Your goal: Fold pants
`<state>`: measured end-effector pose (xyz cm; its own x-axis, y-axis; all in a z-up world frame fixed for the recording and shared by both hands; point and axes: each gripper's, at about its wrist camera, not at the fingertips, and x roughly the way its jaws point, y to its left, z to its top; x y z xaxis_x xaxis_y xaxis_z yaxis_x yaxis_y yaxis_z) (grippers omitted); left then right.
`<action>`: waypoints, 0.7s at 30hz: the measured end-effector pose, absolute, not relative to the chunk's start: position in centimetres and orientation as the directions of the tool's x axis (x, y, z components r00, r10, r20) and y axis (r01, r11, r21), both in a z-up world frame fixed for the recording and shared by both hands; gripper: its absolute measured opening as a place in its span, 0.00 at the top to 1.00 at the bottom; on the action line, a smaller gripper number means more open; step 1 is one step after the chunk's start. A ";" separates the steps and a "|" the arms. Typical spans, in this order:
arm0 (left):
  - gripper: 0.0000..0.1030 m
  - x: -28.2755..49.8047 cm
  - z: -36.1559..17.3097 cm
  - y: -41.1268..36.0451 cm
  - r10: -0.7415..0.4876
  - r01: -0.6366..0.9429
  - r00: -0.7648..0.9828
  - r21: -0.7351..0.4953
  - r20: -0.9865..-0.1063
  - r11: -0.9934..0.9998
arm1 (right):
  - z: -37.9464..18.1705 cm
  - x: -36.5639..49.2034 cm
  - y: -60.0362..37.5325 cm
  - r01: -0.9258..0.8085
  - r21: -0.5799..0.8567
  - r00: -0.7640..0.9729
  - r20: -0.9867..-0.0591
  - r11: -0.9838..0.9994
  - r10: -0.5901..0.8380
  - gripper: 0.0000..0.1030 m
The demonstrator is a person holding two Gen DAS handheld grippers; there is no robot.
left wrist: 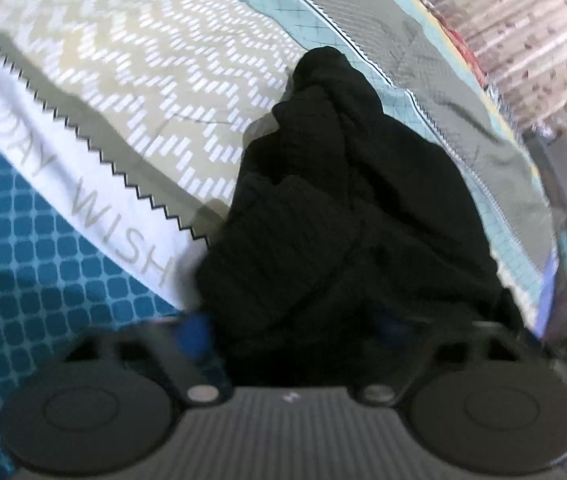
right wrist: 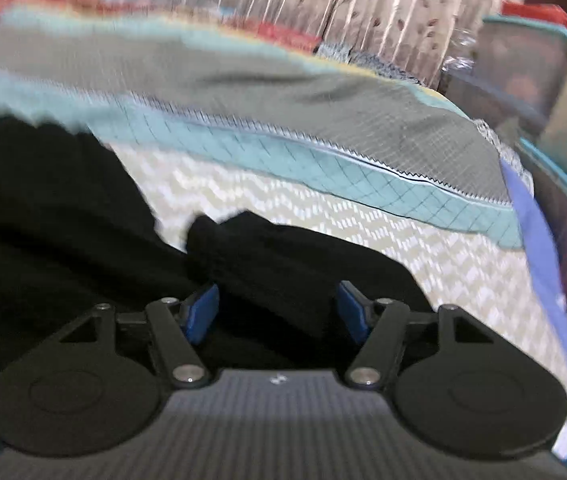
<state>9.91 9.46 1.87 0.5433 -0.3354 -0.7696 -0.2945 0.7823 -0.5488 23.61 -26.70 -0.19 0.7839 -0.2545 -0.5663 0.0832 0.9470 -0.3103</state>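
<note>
I am seeing the black pants (left wrist: 323, 208) bunched, folding hardly begun; left gripper (left wrist: 287, 332) and right gripper (right wrist: 279, 312) are both standing apart around cloth.

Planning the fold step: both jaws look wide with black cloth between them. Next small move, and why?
Probably close both jaws on the fabric. The black pants lie bunched on the patterned bedspread, filling the gap of the left gripper and the right gripper, whose blue pads stand apart. Whether cloth is deep enough in the left is blurred.
</note>
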 end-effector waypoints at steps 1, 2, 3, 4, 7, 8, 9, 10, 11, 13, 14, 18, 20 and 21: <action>0.70 10.1 1.8 9.5 -0.359 -0.273 0.536 -0.560 -0.764 0.782 | -0.1 24.6 -27.3 0.101 -0.297 0.763 -0.589 0.949 -0.266 0.85; 0.74 10.1 1.8 9.6 -0.380 -0.267 0.536 -0.579 -0.753 0.770 | 0.8 24.5 -28.0 0.131 -0.251 0.760 -0.596 0.959 -0.260 0.85; 0.75 10.2 2.4 9.9 -0.385 -0.262 0.546 -0.589 -0.744 0.765 | 2.4 24.2 -29.4 0.164 -0.185 0.773 -0.586 0.969 -0.243 0.86; 0.76 10.1 3.1 10.3 -0.383 -0.245 0.565 -0.592 -0.731 0.768 | 3.9 23.7 -30.2 0.200 -0.130 0.793 -0.561 0.971 -0.238 0.89; 0.76 9.2 6.4 12.5 -0.400 -0.208 0.631 -0.642 -0.665 0.738 | 8.8 20.8 -33.0 0.324 0.008 0.837 -0.469 0.946 -0.283 0.90; 0.76 8.8 7.4 13.4 -0.405 -0.198 0.646 -0.655 -0.647 0.730 | 10.4 19.4 -34.4 0.368 0.066 0.844 -0.442 0.928 -0.303 0.90; 0.76 8.3 8.5 14.2 -0.399 -0.192 0.658 -0.655 -0.638 0.731 | 11.7 18.1 -35.7 0.405 0.120 0.848 -0.421 0.906 -0.323 0.90; 0.76 7.6 9.5 15.2 -0.381 -0.191 0.667 -0.642 -0.640 0.743 | 13.1 16.2 -37.2 0.445 0.180 0.850 -0.394 0.877 -0.351 0.90; 0.76 6.8 10.3 16.0 -0.352 -0.197 0.675 -0.619 -0.648 0.760 | 13.7 14.8 -38.5 0.472 0.218 0.848 -0.377 0.854 -0.372 0.90; 0.76 4.9 11.2 17.7 -0.311 -0.222 0.675 -0.587 -0.669 0.779 | 14.8 11.2 -40.7 0.526 0.277 0.834 -0.356 0.804 -0.422 0.90; 0.76 3.9 11.2 18.7 -0.299 -0.241 0.668 -0.578 -0.681 0.779 | 14.6 9.7 -41.4 0.540 0.302 0.828 -0.357 0.786 -0.432 0.90; 0.76 0.2 9.2 20.7 -0.237 -0.313 0.608 -0.504 -0.757 0.805 | 11.5 5.3 -43.4 0.622 0.334 0.769 -0.430 0.708 -0.472 0.90; 0.76 -1.7 7.4 21.0 -0.232 -0.345 0.569 -0.486 -0.789 0.803 | 9.0 3.6 -44.1 0.664 0.352 0.730 -0.497 0.660 -0.469 0.90; 0.76 -2.3 6.5 21.3 -0.236 -0.357 0.551 -0.481 -0.801 0.801 | 7.6 2.8 -44.4 0.683 0.368 0.712 -0.529 0.631 -0.462 0.90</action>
